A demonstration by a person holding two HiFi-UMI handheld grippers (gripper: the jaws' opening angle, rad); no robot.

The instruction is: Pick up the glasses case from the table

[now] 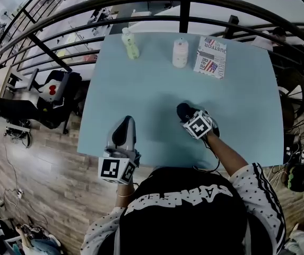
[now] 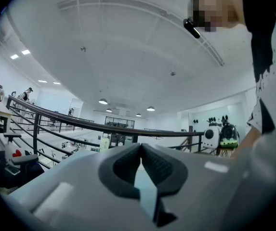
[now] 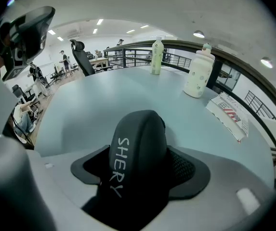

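Observation:
The black glasses case (image 1: pixel 183 110) with white lettering lies on the pale blue table (image 1: pixel 141 89), right of its middle and near the front. My right gripper (image 1: pixel 187 115) tilts down over it. In the right gripper view the case (image 3: pixel 140 134) fills the space between the jaws of the right gripper (image 3: pixel 138 167). The jaws stand wide; a dark gap shows beside the left pad, and the right pad (image 3: pixel 187 170) sits close to the case. My left gripper (image 1: pixel 126 122) hovers at the table's front left, held level, its pads (image 2: pixel 128 165) meeting at the tips with nothing between them.
At the table's far side stand a pale green bottle (image 1: pixel 130 43), a white bottle (image 1: pixel 180 53) and a printed booklet (image 1: pixel 211 56). A dark curved railing (image 1: pixel 183 15) runs behind the table. An office chair (image 1: pixel 56 94) stands on the floor to the left.

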